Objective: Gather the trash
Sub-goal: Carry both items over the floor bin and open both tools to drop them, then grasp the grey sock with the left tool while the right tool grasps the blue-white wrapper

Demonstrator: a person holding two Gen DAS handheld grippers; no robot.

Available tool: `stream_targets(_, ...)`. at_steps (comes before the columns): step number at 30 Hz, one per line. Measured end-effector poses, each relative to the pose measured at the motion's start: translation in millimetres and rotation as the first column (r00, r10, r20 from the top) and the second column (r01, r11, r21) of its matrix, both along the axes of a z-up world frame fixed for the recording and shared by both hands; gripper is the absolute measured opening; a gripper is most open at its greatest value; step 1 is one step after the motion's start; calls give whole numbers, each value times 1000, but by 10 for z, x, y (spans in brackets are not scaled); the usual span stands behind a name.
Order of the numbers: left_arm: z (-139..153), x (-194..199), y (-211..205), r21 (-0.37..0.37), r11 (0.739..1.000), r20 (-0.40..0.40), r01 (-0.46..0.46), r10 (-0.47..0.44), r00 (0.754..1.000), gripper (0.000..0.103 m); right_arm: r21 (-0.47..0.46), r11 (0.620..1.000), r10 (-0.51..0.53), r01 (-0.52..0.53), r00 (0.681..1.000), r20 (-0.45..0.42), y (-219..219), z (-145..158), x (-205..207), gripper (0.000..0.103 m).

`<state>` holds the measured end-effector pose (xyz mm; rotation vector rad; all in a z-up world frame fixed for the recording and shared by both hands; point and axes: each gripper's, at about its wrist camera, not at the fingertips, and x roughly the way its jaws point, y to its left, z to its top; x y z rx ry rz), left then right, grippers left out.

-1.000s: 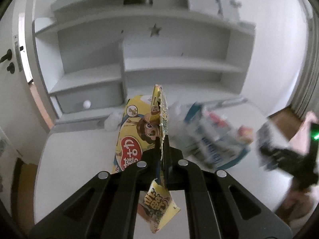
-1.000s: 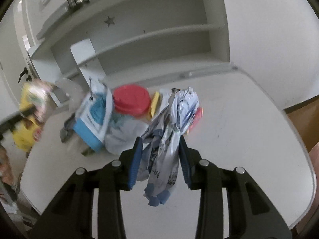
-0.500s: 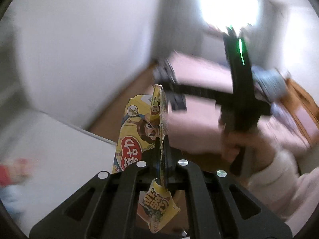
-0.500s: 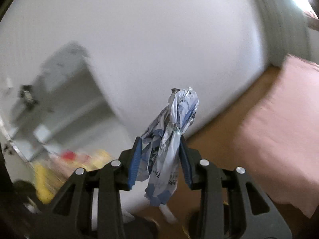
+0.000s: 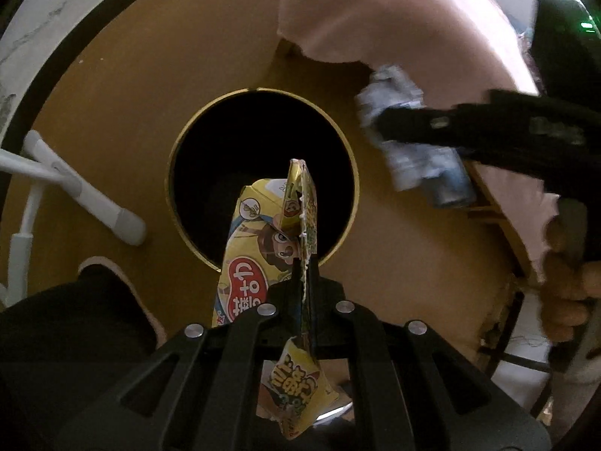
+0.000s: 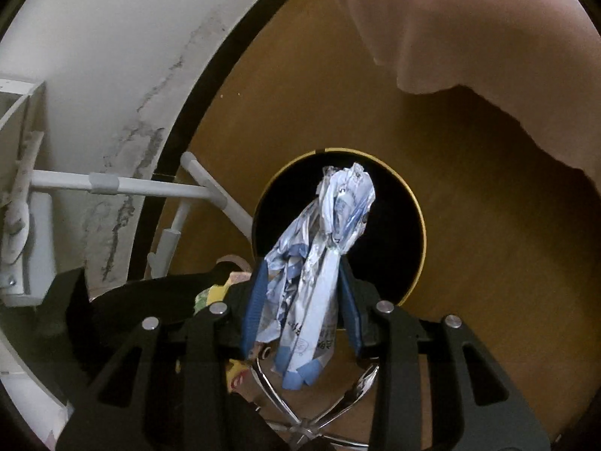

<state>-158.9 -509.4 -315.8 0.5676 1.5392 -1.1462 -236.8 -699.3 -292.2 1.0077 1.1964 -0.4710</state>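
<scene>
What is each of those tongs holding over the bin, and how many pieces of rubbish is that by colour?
Yellow snack wrapper, pinched in the left tongs: 1
Crumpled blue and white wrapper, clamped in the right tongs: 1
Total: 2 pieces of rubbish, both seen against the dark round mouth of the bin.

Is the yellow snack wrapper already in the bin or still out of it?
Out. The yellow snack wrapper is clamped in the left gripper, held above the bin's dark round opening, not released.

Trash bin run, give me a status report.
Left gripper shut on yellow wrapper. Right gripper shut on crumpled wrapper. Both over bin opening. Nothing blocking.
</scene>
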Motion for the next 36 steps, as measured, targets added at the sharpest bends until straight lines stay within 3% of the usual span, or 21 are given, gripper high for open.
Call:
stream_targets(2, 77, 54, 11, -43, 999, 18, 3, -2, 1000, 2, 16, 1000, 10, -10, 1000, 3, -46, -54, 39, 40)
stream_targets(4, 160, -7, -118, -121, 993, 3, -8, 8, 1000, 11, 6, 1000, 22, -22, 1000, -5, -151, -39, -45, 57)
stream_targets(5, 190, 4, -123, -138, 990, -6, -18, 18, 1000, 53, -3, 1000, 21, -21, 1000, -22, -192, 30, -54, 87)
stream_targets(6, 235, -19, -126, -153, 988, 11, -32, 34, 999, 99, -24, 1000, 14, -15, 999, -37, -234, 80, -60, 95)
stream_targets(8, 394, -85, -113, -241, 970, 42, -34, 45, 998, 96, -71, 997, -1, 0, 1000, -12, -332, 244, -85, 95)
stream_targets(11, 595, -164, -132, -284, 959, 94, -9, 37, 995, 96, -125, 991, -45, 48, 999, 25, -429, 542, -194, 95)
stream_targets(13, 906, -299, -105, -345, 938, 152, 30, 24, 988, 96, -259, 960, -91, 104, 994, 61, -436, 922, -314, 95)
stream_targets(15, 1366, -462, -36, -450, 887, 223, 100, 3, 975, 96, -465, 873, -98, 144, 988, 122, -323, 1430, -438, 96)
stream_targets(18, 2148, -668, 184, -595, 779, 328, 197, 12, 944, 97, -728, 655, -36, 203, 971, 238, 28, 2197, -594, 96)
stream_targets(20, 2675, -714, 436, -657, 715, 411, 240, 73, 909, 97, -783, 578, 3, 229, 959, 283, 192, 2504, -623, 96)
stream_targets(21, 2872, -719, 552, -670, 700, 444, 249, 108, 890, 97, -789, 567, 16, 235, 955, 296, 245, 2594, -606, 96)
stream_targets(23, 3209, -597, 856, -701, 661, 504, 266, 195, 842, 97, -799, 548, 26, 250, 949, 314, 366, 2749, -495, 96)
stream_targets(24, 3369, -524, 1051, -706, 657, 540, 267, 255, 802, 97, -802, 540, 41, 254, 945, 326, 449, 2813, -396, 96)
stream_targets(26, 3624, -335, 1455, -703, 673, 595, 230, 379, 709, 97, -796, 553, 113, 247, 924, 365, 651, 2917, -148, 96)
stream_targets(28, 3774, -110, 1810, -697, 701, 615, 153, 475, 629, 97, -773, 600, 222, 207, 885, 410, 927, 3009, 255, 96)
stream_targets(30, 3856, 261, 2280, -694, 720, 606, 4, 581, 544, 97, -753, 645, 343, 130, 831, 437, 1238, 3077, 687, 96)
stream_targets(31, 3869, 462, 2541, -693, 715, 591, -86, 633, 501, 97, -748, 659, 404, 85, 798, 447, 1423, 3120, 904, 96)
stream_targets(32, 3889, 595, 2768, -692, 705, 580, -157, 671, 461, 97, -747, 664, 455, 45, 768, 451, 1614, 3150, 1100, 96)
stream_targets(33, 3882, 761, 3047, -686, 685, 573, -246, 716, 398, 97, -748, 663, 515, 2, 725, 458, 1829, 3172, 1305, 96)
stream_targets(35, 3832, 1035, 3627, -671, 622, 567, -404, 781, 260, 97, -762, 643, 620, -78, 636, 459, 2253, 3198, 1636, 96)
stream_targets(36, 3795, 1133, 3872, -663, 595, 564, -455, 796, 218, 97, -773, 624, 669, -115, 591, 452, 2494, 3212, 1792, 96)
